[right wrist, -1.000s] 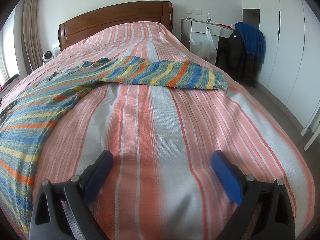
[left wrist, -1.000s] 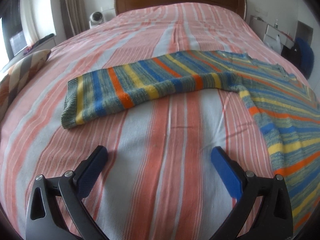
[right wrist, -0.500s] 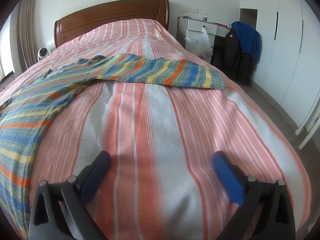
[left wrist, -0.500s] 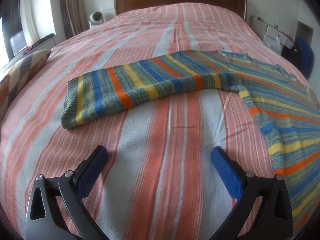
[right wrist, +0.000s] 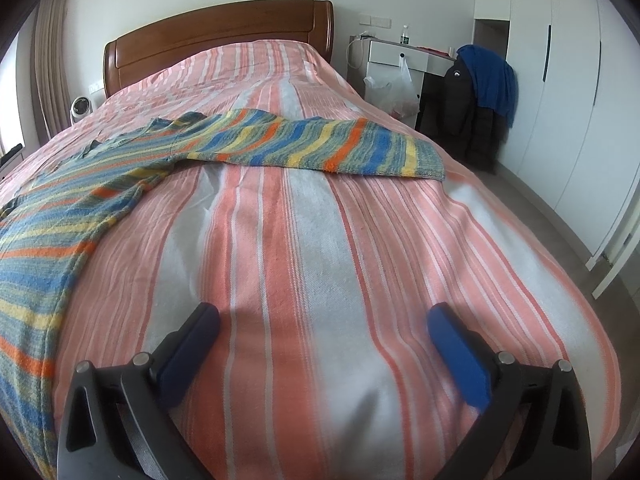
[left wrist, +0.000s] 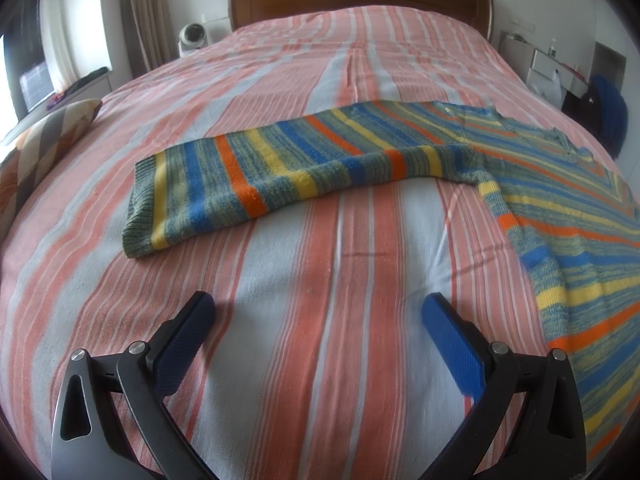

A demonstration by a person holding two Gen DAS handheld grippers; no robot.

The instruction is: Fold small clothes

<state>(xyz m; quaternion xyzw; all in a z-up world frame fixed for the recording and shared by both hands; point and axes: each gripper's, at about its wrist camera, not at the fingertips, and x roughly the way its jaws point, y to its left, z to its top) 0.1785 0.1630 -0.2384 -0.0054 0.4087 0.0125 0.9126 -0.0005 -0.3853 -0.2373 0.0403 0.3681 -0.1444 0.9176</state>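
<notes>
Two grippers hang over the striped bedspread point(left wrist: 320, 264), each with its blue pads spread wide and nothing between them. From the left gripper point(left wrist: 318, 312), the sweater point(left wrist: 280, 164) lies flat on the bed, one sleeve stretched toward ten o'clock, its body running off at three o'clock. From the right gripper point(right wrist: 323, 320), the sweater point(right wrist: 312, 144) has its other sleeve at one o'clock and its body at nine o'clock. Neither gripper touches it.
</notes>
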